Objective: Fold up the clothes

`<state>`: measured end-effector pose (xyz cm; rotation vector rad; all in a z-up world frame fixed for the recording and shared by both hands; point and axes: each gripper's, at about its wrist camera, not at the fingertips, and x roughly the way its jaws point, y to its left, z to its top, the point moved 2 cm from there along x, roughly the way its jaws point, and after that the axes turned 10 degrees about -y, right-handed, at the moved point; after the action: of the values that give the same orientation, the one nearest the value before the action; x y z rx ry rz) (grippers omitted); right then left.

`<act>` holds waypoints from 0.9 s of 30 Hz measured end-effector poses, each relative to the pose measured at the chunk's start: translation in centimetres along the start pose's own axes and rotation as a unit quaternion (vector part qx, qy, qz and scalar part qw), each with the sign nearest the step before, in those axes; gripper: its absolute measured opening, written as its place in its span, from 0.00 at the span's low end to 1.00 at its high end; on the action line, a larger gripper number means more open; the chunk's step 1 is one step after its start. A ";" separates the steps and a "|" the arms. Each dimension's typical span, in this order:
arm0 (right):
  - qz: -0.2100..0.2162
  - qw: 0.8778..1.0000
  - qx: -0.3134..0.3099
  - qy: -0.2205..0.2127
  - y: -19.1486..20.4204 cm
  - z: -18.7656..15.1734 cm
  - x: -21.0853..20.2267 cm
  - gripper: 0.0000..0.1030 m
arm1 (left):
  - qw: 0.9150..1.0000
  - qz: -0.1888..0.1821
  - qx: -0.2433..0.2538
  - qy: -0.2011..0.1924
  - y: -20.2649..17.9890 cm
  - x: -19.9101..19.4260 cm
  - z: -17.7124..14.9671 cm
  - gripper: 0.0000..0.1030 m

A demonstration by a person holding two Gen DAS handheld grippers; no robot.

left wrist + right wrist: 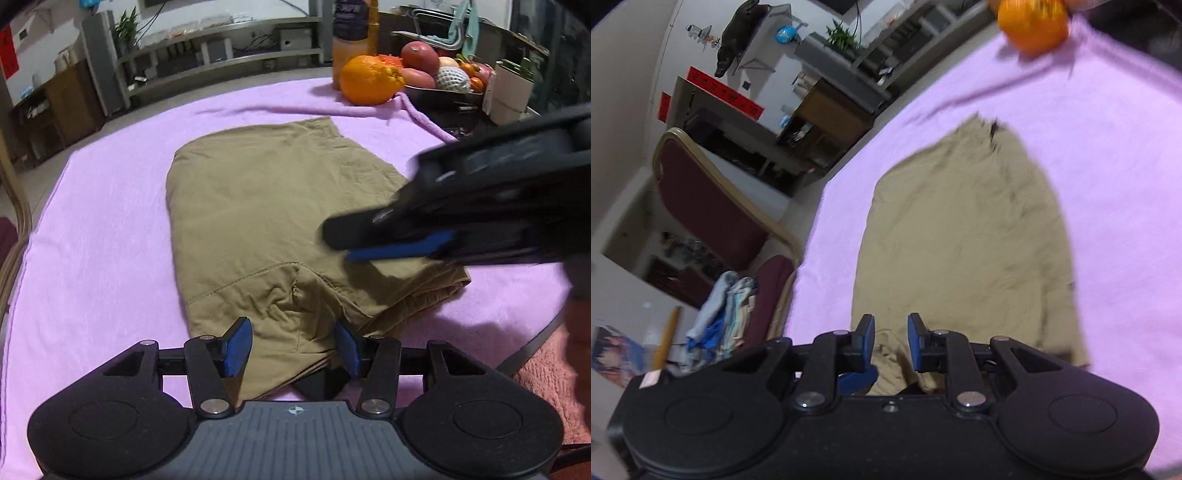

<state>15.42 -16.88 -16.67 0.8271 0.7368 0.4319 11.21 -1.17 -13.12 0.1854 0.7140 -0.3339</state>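
Lilac cloth covers the whole work surface, running from the near edge to the far rim of both wrist views.

Nearest in the left wrist view, at 6 o'clock, the left gripper has its blue-padded fingers spread wide, straddling the near hem of the khaki garment without pinching it. The fabric lies flat between them, and whether the pads touch it cannot be told.

At 3 o'clock in that view the right gripper reaches in from the side, blurred, its tips over the garment's right edge where folded layers stack up. In its own camera view the right gripper shows a narrow gap between its pads, with nothing clamped there; khaki cloth shows through the gap.

The garment itself is a folded, roughly rectangular bundle lying in the middle of the cloth, stretching from 6 toward 12 o'clock, with a stitched seam across its near part.

Farther off, at 1 o'clock, a large orange sits on the cloth beside a tray of fruit. Past the table at 9 o'clock in the right wrist view stands a maroon chair.
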 end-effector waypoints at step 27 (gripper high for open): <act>-0.088 0.989 0.082 -0.083 -6.1 3.3 -5.0 0.64 | 0.929 -0.038 -0.368 0.016 13.8 2.0 1.3 0.78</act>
<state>14.89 -25.32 -17.94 0.9324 0.6891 0.1429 18.37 10.81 -12.72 -0.5539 0.8365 -0.1171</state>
